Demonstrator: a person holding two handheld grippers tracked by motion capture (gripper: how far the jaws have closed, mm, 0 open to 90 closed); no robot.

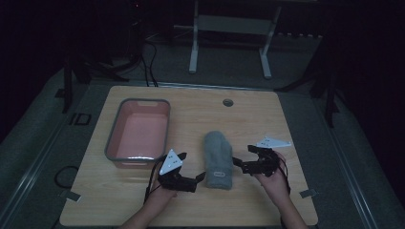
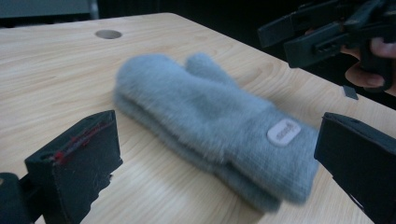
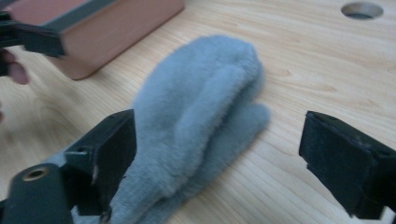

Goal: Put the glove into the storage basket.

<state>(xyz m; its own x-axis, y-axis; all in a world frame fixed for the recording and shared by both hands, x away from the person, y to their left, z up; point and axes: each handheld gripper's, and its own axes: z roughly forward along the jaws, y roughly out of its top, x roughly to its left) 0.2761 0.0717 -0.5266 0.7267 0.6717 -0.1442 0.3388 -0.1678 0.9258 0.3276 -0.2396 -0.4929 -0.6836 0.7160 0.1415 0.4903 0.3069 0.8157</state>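
Dim room, wooden bench (image 1: pixel 267 114). Grey mittens (image 1: pixel 218 160), 2 stacked, lie near the bench's middle toward the front edge, cuff with a pale label (image 2: pixel 283 131) nearest the person. Left gripper (image 1: pixel 199 177) sits just left of the cuff, jaws spread wide, holding nothing. Right gripper (image 1: pixel 242 160) just right of the mittens, jaws equally wide, empty. Pink bin with a grey rim (image 1: pixel 165 129) stands toward the bench's left edge. Round hole (image 1: pixel 228 102) near the back edge.
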